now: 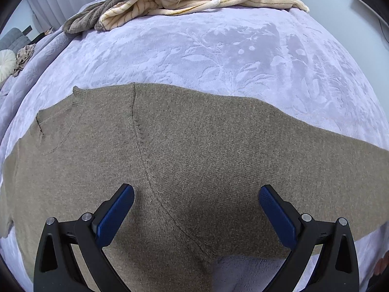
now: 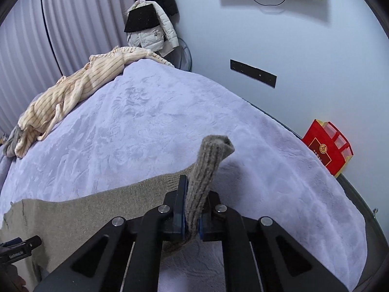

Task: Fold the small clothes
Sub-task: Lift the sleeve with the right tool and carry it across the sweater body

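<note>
From my left wrist camera I see the brown sweater (image 1: 194, 160) lying flat on the lavender bed cover (image 1: 194, 56), but its lower part is cut off by the frame, and the far end of the sleeve on the right runs out of view. The left gripper (image 1: 196, 196) hangs over the sweater with its blue fingers (image 1: 115, 215) spread wide and holding nothing; I cannot tell if the tips touch the knit. The collar (image 1: 79, 97) is at the upper left of this view, and the long axis of the stretched sleeve goes from the shoulder seam toward the right edge. In the right wrist view, the right gripper (image 2: 192, 209) has its fingers closed on the ribbed cuff (image 2: 209, 168), which stands up between them and points away from the camera, the open end a little curled. The part of the cuff below the fingers is hidden by the gripper body. The rest of the sleeve goes to the left along the bed. A striped cream robe (image 2: 73, 92) lies in a heap at the far side of the bed, well apart from the sweater. A red bag (image 2: 328, 148) stands beside the bed by the wall.
</note>
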Demonstrator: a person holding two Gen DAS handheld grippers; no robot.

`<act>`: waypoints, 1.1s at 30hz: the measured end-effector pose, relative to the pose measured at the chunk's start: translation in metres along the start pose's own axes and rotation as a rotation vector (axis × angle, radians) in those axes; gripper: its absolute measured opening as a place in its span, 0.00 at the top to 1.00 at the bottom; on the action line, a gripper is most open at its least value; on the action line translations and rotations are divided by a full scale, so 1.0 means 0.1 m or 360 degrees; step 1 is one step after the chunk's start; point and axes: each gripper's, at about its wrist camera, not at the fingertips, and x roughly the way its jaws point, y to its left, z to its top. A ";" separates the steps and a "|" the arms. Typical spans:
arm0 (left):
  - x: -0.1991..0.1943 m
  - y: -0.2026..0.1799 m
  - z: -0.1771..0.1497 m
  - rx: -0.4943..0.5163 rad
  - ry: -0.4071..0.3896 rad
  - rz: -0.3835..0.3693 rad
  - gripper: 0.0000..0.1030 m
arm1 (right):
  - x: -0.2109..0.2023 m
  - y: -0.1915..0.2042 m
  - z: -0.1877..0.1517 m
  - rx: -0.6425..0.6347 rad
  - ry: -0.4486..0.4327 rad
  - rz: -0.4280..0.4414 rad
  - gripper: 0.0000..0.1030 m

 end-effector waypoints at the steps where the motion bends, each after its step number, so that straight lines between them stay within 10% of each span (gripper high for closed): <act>1: 0.02 0.00 0.00 0.0000 0.0012 0.0003 0.00 | 0.01 -0.02 -0.02 -0.0001 0.0009 -0.0008 0.93; 10: 0.12 0.05 -0.07 -0.0006 0.0085 -0.0015 0.00 | 0.22 -0.19 -0.21 0.0099 0.0175 0.0086 0.85; 14: 0.09 0.08 -0.08 -0.0021 0.0075 -0.0024 0.00 | 0.20 -0.24 -0.21 0.0136 0.0187 0.0196 0.43; 19: -0.01 0.15 -0.06 -0.0033 0.0015 -0.0060 0.00 | 0.17 -0.16 -0.25 0.0063 0.0183 0.0170 0.39; 24: 0.13 0.11 -0.07 0.0002 0.0080 -0.0048 0.00 | 0.26 -0.12 -0.24 0.0012 0.0220 0.0135 0.43; 27: 0.28 0.04 -0.10 0.0036 0.0137 -0.0009 0.00 | 0.28 -0.06 -0.24 -0.0051 0.0229 0.0147 0.90; 33: 0.16 -0.01 -0.10 0.0086 0.0094 -0.0042 0.00 | -0.10 -0.08 -0.13 -0.0003 0.0050 0.0122 0.93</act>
